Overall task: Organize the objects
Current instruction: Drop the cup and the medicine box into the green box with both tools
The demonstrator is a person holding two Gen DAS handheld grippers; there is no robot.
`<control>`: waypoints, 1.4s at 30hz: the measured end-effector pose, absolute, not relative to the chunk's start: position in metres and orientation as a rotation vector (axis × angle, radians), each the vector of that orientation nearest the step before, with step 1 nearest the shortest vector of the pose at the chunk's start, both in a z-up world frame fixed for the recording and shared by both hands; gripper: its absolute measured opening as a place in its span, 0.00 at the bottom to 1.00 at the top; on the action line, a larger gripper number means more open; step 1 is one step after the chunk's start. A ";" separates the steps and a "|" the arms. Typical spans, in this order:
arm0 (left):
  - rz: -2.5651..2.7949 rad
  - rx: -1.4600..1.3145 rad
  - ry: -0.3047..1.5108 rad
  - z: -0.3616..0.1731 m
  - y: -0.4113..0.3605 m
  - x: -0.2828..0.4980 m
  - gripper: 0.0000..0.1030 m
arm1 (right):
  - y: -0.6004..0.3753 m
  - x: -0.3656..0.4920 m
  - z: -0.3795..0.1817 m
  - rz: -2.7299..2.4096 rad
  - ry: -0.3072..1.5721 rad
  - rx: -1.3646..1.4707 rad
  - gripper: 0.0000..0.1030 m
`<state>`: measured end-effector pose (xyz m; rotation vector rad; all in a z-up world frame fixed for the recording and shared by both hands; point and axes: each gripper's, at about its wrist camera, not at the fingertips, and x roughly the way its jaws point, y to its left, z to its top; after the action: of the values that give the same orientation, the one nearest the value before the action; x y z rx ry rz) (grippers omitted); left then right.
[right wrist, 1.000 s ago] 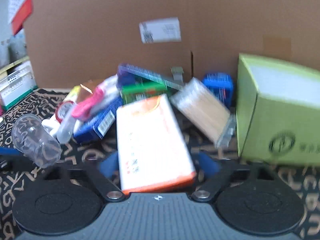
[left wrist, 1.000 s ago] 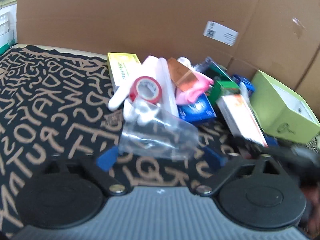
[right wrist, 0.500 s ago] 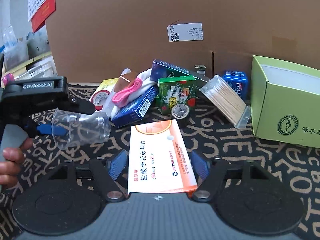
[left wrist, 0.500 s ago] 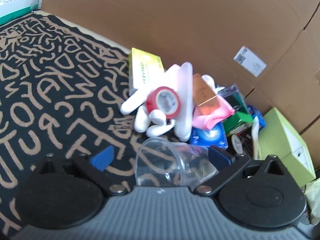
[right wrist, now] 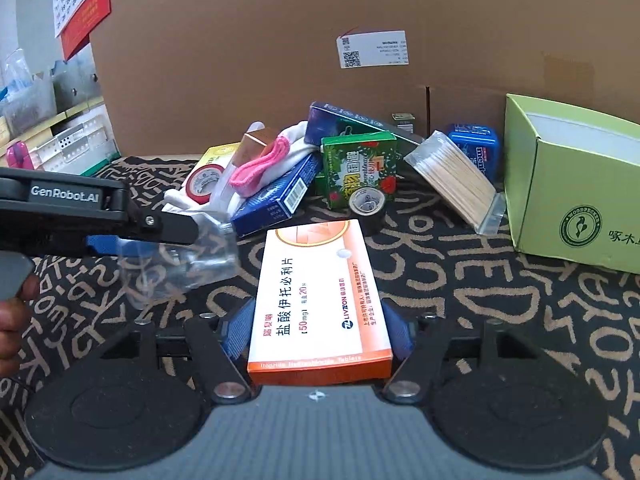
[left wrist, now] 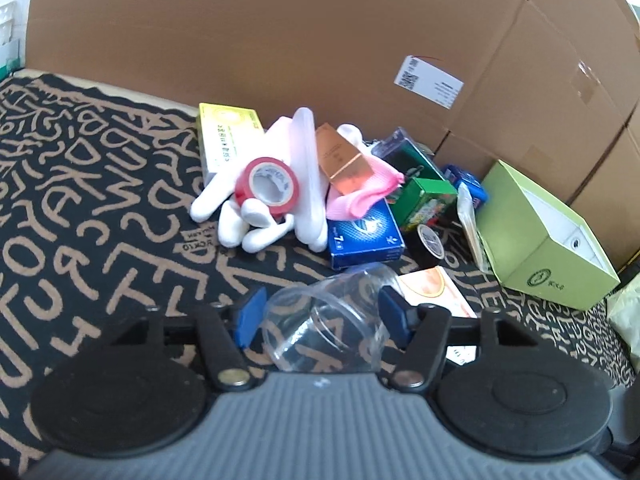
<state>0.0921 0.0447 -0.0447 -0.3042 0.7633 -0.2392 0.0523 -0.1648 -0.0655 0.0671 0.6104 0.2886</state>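
A clear plastic cup (left wrist: 332, 316) is clamped by the left gripper (left wrist: 323, 314), at nine o'clock of the orange tablet box (right wrist: 320, 300) clamped by the right gripper (right wrist: 318, 330). The thin cup could be crushed if squeezed harder.

Black letter-patterned cloth (right wrist: 500, 280); on it a green carton (right wrist: 572, 196), black tape roll (right wrist: 366, 204), blue box (left wrist: 364, 236).

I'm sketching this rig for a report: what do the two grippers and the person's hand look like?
Both the left gripper and the right gripper have a ribbed grey body, two round black discs, black linkage arms with silver rivets, and blue fingers. From the side, the left one is a black bar with white "GenRobot.AI" lettering and a grey handle. The hand is bare; no sleeve or cable shows.
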 end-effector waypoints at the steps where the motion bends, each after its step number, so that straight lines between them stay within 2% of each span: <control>1: -0.241 -0.304 0.762 -0.043 0.044 0.090 0.59 | -0.165 0.050 -0.065 0.290 0.606 0.069 0.69; 10: -0.359 -0.274 0.655 0.002 0.019 0.081 0.59 | -0.187 0.030 -0.031 0.235 0.474 0.078 0.68; 18: -0.511 -0.172 0.550 0.055 -0.061 0.114 0.59 | -0.241 0.033 0.005 0.053 0.355 0.046 0.69; 22: -0.592 -0.161 0.558 0.073 -0.111 0.143 0.59 | -0.274 0.052 0.014 -0.063 0.347 0.050 0.69; 30: -0.622 -0.117 0.588 0.060 -0.203 0.196 0.60 | -0.339 0.115 0.013 -0.220 0.406 0.073 0.68; 37: -0.558 -0.075 0.657 0.025 -0.239 0.235 0.61 | -0.371 0.152 -0.008 -0.238 0.487 0.099 0.68; 39: -0.568 -0.087 0.658 0.018 -0.239 0.241 0.67 | -0.375 0.160 -0.014 -0.235 0.511 0.098 0.69; 41: -0.578 -0.088 0.651 0.014 -0.239 0.243 0.94 | -0.376 0.169 -0.022 -0.237 0.536 0.074 0.69; 42: -0.572 -0.091 0.640 0.012 -0.236 0.242 0.98 | -0.376 0.172 -0.026 -0.230 0.547 0.057 0.70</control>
<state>0.2419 -0.2359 0.0125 -0.0907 0.6395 -0.5723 0.1720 -0.3757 -0.0259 0.0570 0.5468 -0.2298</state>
